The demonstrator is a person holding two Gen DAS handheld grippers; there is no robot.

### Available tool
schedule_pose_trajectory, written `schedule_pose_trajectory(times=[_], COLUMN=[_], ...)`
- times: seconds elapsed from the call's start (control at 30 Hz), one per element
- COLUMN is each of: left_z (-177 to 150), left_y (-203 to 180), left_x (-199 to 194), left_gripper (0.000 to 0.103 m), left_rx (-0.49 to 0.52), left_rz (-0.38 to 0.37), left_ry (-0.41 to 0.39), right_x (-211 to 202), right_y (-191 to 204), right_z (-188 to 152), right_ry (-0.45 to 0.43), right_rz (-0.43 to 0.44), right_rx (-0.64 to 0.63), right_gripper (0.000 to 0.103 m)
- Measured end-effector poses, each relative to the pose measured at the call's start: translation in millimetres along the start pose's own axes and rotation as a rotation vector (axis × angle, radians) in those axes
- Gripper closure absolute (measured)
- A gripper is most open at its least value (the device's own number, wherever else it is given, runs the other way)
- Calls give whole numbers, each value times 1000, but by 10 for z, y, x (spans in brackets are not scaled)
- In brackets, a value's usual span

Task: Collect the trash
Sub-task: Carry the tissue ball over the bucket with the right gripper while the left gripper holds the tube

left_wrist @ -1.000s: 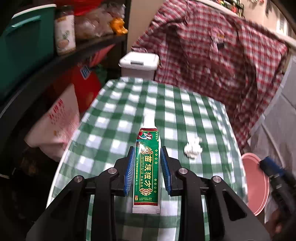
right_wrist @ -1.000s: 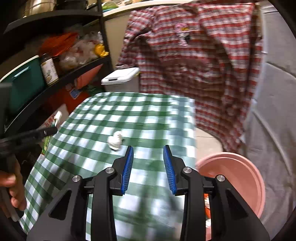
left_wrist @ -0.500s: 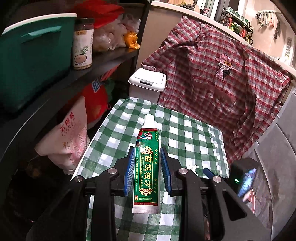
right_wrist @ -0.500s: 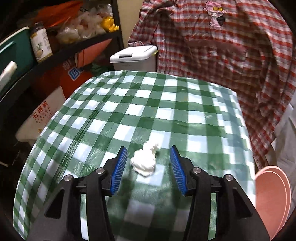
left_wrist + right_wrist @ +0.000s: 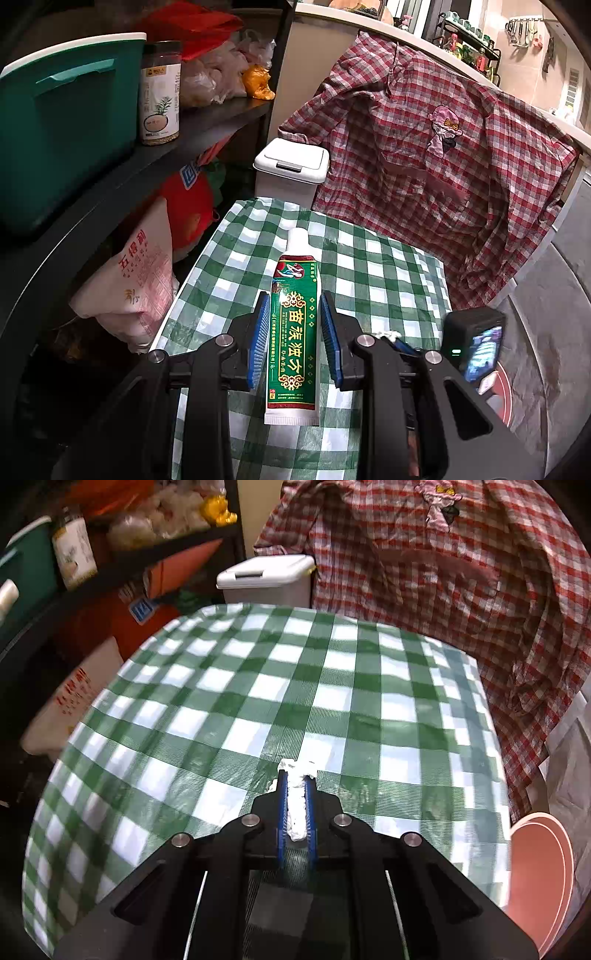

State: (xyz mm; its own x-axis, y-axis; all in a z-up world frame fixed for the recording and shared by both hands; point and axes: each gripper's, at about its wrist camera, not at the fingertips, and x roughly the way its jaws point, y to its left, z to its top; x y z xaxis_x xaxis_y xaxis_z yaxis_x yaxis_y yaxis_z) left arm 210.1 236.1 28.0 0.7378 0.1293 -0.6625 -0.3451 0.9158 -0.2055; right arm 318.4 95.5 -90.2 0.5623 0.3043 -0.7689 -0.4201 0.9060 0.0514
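Note:
A green tube with a white cap [image 5: 293,332] hangs above the green checked tablecloth [image 5: 369,266], and my left gripper [image 5: 293,301] is shut on its middle, cap pointing away. In the right wrist view my right gripper [image 5: 296,775] is low over the tablecloth [image 5: 332,686]. Its jaws are closing, and the blue pads squeeze a crumpled white tissue [image 5: 297,805] into a narrow strip. A bit of that tissue [image 5: 386,335] shows behind my left gripper's right finger.
A white lidded bin [image 5: 291,166] stands beyond the table's far edge, beside a red plaid shirt [image 5: 424,155] draped over a counter. Dark shelves [image 5: 166,155] with a teal box, a jar and bags line the left. A pink basin [image 5: 535,878] sits low right.
My right gripper swung left and down over the table, straddled the tissue with wide jaws, then closed on it. My left gripper rose a little with the tube, then held still.

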Motion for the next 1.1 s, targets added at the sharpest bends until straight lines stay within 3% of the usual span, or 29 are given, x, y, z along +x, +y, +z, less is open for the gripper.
schedule_pose_trajectory(times=[0.27, 0.63, 1.1], left_z=[-23, -67, -139], left_y=[-44, -185, -390], left_x=[-86, -140, -127], left_gripper=[75, 75, 75], left_rx=[19, 60, 110], left_rz=[-7, -16, -21], left_ry=[-9, -14, -10], right_x=[-739, -1804, -2045], right_y=[-224, -876, -1469], right_z=[10, -188, -530], right_ry=[-99, -244, -336], right_rz=[40, 28, -51], right_rx=[-2, 46, 179], right_gripper=[94, 94, 94])
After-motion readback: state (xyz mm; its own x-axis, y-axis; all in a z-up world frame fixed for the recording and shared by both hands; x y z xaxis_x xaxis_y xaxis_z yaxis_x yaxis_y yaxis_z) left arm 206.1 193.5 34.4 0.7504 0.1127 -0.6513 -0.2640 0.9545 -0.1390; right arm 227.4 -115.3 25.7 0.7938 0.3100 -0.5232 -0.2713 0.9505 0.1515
